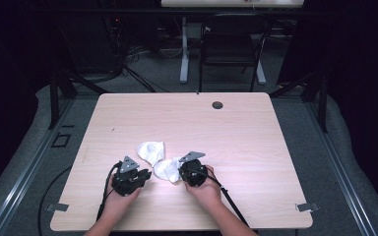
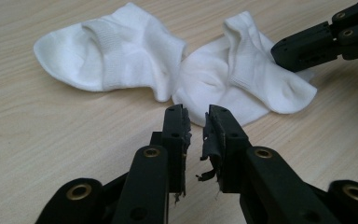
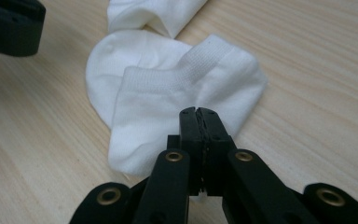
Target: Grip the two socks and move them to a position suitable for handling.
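Right gripper view: right gripper (image 3: pixel 199 111) pinches the near sock (image 3: pixel 168 107); left gripper (image 2: pixel 196 112), beside it, empty and slightly parted; pairing barely begun.

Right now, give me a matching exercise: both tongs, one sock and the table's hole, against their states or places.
1 left tongs
2 right tongs
3 left sock
4 hole

A shut, tip at the right sock
B near the table's far edge
C slightly open, nothing between
D lying flat, no tongs on it

Pairs: 1-C, 2-A, 3-D, 4-B
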The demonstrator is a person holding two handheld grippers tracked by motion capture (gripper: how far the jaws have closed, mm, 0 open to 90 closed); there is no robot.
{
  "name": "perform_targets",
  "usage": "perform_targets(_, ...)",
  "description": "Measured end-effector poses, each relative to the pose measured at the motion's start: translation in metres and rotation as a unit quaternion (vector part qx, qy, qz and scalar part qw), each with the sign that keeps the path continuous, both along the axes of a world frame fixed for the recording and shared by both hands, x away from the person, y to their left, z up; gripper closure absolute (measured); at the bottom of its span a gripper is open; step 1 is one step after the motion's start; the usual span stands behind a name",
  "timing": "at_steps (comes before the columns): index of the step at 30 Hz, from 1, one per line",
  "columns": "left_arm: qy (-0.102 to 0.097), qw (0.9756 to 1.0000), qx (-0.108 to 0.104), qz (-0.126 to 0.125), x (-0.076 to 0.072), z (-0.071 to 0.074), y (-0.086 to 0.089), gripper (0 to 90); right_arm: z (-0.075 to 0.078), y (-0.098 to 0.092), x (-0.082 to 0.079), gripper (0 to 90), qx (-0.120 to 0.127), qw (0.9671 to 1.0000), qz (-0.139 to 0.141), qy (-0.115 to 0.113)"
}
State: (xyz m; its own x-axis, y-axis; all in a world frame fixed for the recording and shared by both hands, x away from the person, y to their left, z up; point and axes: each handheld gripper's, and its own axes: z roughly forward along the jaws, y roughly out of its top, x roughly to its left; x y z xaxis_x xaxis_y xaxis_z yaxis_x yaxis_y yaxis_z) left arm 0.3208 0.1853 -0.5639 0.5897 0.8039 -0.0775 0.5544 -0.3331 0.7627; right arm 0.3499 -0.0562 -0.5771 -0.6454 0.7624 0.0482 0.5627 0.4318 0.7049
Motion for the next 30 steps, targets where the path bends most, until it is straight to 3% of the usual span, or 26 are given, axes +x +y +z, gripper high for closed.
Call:
perform_targets(17, -0.002, 0.9999, -0.008, 0.008, 0.000, 0.001, 0.006, 71.5, 0.000, -0.015, -0.022, 90.0, -0.012, 0.9995, 0.028, -0.006)
perform_targets(20, -0.004, 0.9997, -0.014, 0.019, 0.006, 0.003, 0.007, 70.8, 0.001, -0.019, -0.030, 90.0, -0.015, 0.9991, 0.038, -0.008)
perform_targets(24, -0.014, 0.9995, -0.004, 0.028, 0.013, 0.006, 0.008, 66.9, 0.002, -0.024, -0.043, 90.0, -0.028, 0.9982, 0.053, -0.007)
perform_targets(26, -0.010, 0.9991, -0.012, 0.040, 0.025, 0.009, 0.008, 63.9, 0.004, -0.027, -0.053, 90.0, -0.043, 0.9967, 0.068, -0.009)
perform_targets(30, -0.002, 0.9986, -0.021, 0.049, 0.039, 0.009, 0.006, 64.7, 0.004, -0.029, -0.059, 90.0, -0.043, 0.9964, 0.072, -0.007)
